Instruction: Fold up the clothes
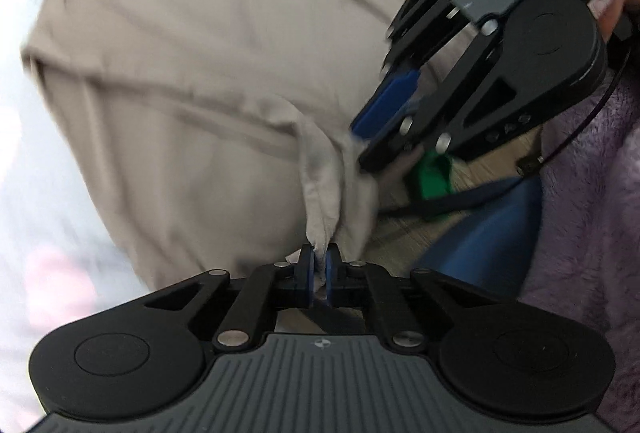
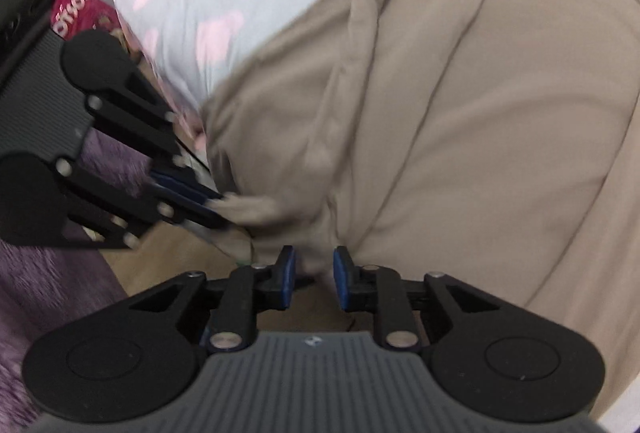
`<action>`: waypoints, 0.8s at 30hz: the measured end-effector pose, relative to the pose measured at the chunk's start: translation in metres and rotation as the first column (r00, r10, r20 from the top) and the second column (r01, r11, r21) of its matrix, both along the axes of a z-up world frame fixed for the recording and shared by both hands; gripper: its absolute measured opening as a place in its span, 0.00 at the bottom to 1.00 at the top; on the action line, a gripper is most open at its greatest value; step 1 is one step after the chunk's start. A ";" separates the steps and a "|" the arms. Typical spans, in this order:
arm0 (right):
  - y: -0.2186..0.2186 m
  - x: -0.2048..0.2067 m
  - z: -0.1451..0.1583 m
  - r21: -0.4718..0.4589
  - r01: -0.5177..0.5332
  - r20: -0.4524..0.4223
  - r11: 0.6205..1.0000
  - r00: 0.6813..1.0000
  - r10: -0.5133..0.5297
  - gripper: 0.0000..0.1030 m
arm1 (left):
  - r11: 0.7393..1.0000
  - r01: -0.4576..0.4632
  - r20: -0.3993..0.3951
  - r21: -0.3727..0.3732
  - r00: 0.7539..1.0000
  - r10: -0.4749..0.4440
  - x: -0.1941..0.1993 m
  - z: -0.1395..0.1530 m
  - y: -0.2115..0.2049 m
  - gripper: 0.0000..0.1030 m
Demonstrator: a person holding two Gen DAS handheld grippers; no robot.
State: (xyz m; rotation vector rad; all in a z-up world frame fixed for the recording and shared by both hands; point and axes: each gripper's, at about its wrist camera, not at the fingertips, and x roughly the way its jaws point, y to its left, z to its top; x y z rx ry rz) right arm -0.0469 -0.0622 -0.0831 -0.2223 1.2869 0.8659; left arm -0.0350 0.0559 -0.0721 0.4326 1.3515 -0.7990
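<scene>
A beige garment (image 1: 192,73) lies spread over a bed and hangs off its near edge; it also fills the right wrist view (image 2: 460,105). My left gripper (image 1: 319,265) is shut on a bunched corner of the garment, which rises from between the blue pads. From the right wrist view the left gripper (image 2: 216,201) shows at left, pinching that same corner. My right gripper (image 2: 314,273) is open, its blue pads apart on either side of a fold of the garment's edge. In the left wrist view the right gripper (image 1: 372,137) sits just right of the held corner.
The bedsheet (image 2: 200,5) is pale blue with pink spots. A purple fuzzy fabric (image 1: 592,193) lies at the right. A wooden floor (image 1: 404,233), a green object (image 1: 432,173) and a blue object (image 1: 480,233) show below the bed edge. A red packet (image 2: 76,9) sits at far left.
</scene>
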 end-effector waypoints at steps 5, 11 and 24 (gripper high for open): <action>-0.002 -0.009 0.000 -0.007 0.001 0.002 1.000 1.000 -0.001 0.26 | 0.998 -0.003 -0.109 0.060 0.994 0.010 -0.009 -0.016 0.001 0.04; -0.007 -0.015 0.008 0.045 0.031 0.021 0.998 0.999 -0.032 0.28 | 0.992 -0.122 0.017 0.010 0.992 0.122 -0.001 0.011 0.017 0.21; 0.009 -0.011 0.019 0.159 0.078 0.054 0.984 0.995 -0.087 0.27 | 0.975 -0.224 0.036 -0.011 0.974 0.224 0.015 -0.002 0.024 0.26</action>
